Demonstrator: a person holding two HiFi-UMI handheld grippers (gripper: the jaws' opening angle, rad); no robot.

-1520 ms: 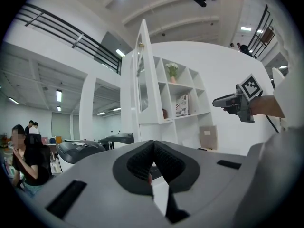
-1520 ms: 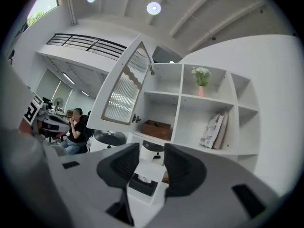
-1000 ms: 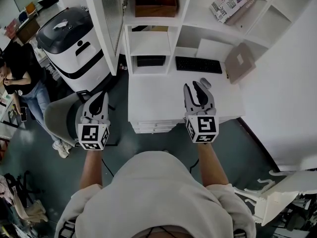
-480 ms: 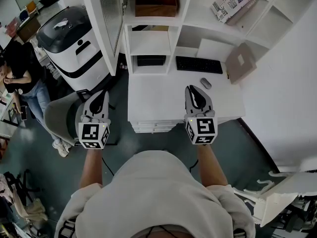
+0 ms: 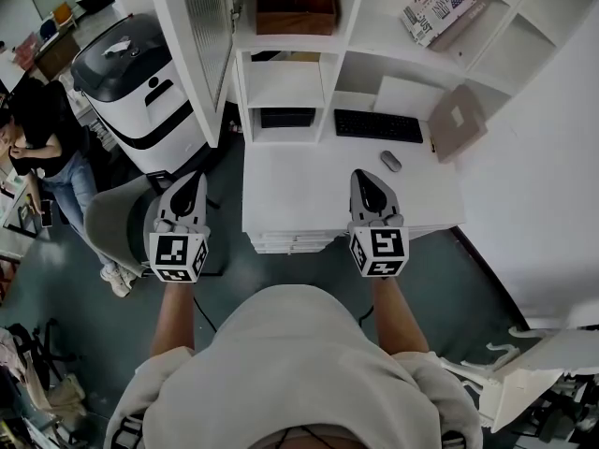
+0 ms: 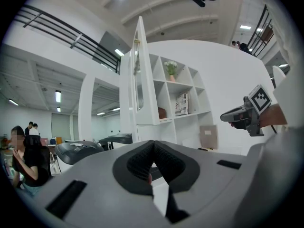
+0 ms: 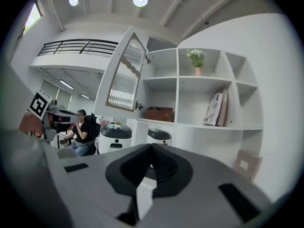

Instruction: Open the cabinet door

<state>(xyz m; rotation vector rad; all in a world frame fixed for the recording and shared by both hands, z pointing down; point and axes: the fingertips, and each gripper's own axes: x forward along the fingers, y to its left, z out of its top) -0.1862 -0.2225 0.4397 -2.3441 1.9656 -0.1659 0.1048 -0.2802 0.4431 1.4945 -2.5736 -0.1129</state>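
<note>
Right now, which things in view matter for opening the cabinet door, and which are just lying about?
Job: cabinet door, already standing open; left tongs and right tongs, both shut, empty.
Lying about: keyboard, mouse, brown box, magazine, cardboard piece.
</note>
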